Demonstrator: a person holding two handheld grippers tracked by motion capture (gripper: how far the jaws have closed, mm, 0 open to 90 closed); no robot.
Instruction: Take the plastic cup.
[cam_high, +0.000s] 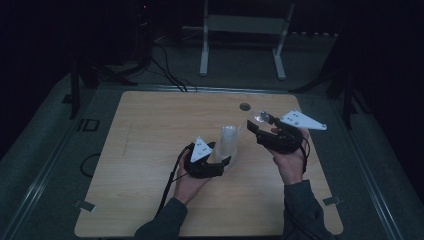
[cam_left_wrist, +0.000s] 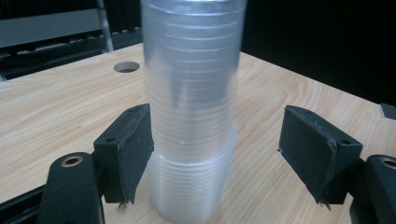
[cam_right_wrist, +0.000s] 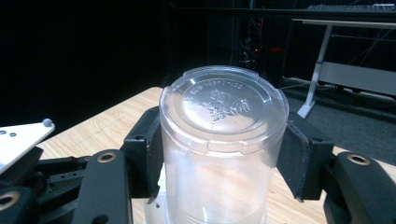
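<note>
A stack of clear plastic cups stands upside down near the middle of the wooden table. The left gripper sits at the foot of the stack; in the left gripper view the stack rises between the two black pads, the left pad touching its side and the right pad well apart from it, so this claw is released and not clamped on the stack. The right gripper is held up to the right of the stack, above the table, grasping a single clear cup. In the right gripper view that cup sits bottom up between the jaws, both pads pressed to its sides, its embossed base facing the camera. A round hole lies in the tabletop behind the stack.
</note>
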